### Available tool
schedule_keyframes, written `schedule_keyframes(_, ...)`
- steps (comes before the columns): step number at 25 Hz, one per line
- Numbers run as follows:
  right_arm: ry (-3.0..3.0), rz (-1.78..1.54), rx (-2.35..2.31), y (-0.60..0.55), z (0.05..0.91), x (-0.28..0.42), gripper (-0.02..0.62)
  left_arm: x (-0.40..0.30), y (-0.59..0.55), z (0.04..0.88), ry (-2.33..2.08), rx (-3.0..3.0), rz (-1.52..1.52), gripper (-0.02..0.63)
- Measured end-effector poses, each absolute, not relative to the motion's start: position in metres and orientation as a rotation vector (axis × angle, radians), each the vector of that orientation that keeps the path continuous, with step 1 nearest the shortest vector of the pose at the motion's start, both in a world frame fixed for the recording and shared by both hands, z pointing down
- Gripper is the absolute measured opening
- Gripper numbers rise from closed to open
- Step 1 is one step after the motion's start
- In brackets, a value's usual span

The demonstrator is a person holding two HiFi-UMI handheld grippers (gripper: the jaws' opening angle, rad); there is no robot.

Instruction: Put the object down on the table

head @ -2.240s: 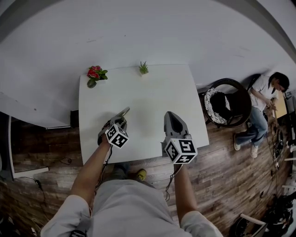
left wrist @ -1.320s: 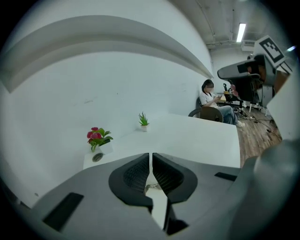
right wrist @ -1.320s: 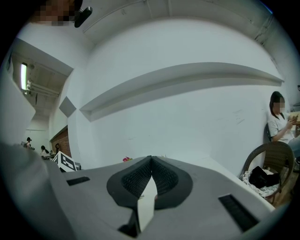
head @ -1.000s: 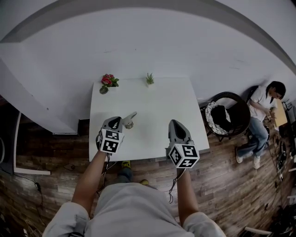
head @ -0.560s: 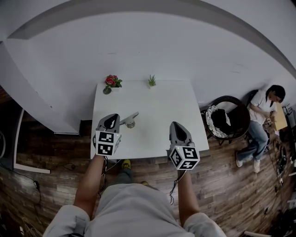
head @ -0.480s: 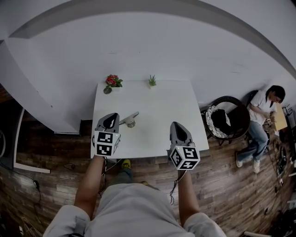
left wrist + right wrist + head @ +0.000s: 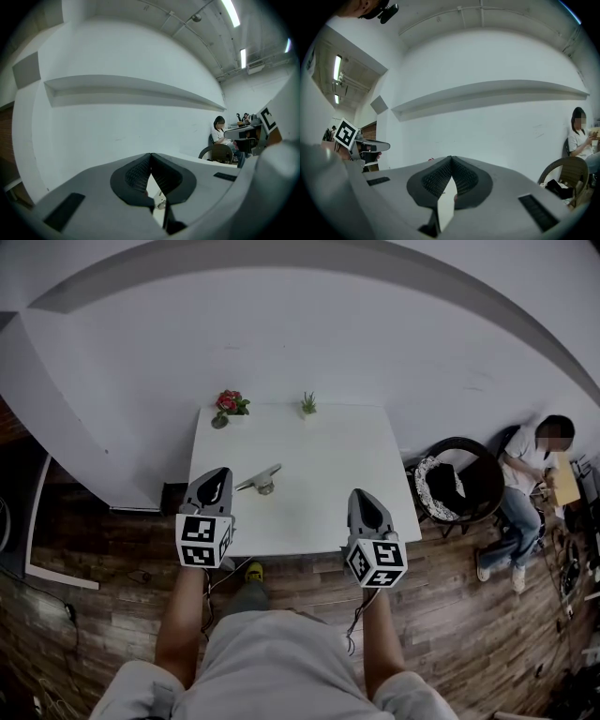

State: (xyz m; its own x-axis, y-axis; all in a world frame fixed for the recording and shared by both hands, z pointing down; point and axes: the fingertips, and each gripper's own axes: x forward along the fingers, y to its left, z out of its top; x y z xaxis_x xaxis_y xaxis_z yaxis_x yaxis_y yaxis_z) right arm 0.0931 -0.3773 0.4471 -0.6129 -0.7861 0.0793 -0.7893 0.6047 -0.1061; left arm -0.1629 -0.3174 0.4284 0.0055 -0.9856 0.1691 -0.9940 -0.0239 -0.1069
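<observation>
Object (image 7: 260, 482) lay on the counter (image 7: 319, 446), slanting up-right just right of the left gripper (image 7: 217, 476), right gripper (image 7: 362, 497) farther off, both jaws closed and empty.

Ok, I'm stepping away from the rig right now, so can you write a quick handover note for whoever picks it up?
Left gripper: shut, nothing between the jaws, held by the front left corner of the white table.
Right gripper: shut, empty, by the front right part of the table.
Metal object: lying on the table just beyond the left gripper, apart from it.
Done: the object is down and released.
Left: nothing for this task, as far as the views show.
</observation>
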Motion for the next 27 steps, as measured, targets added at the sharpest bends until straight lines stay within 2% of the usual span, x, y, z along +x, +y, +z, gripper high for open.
schedule_keyframes(27,-2.774,0.169,1.416,-0.367,0.445,0.114,0.008,-0.158,-0.294,0.42,-2.191,2.204,0.227,0.018)
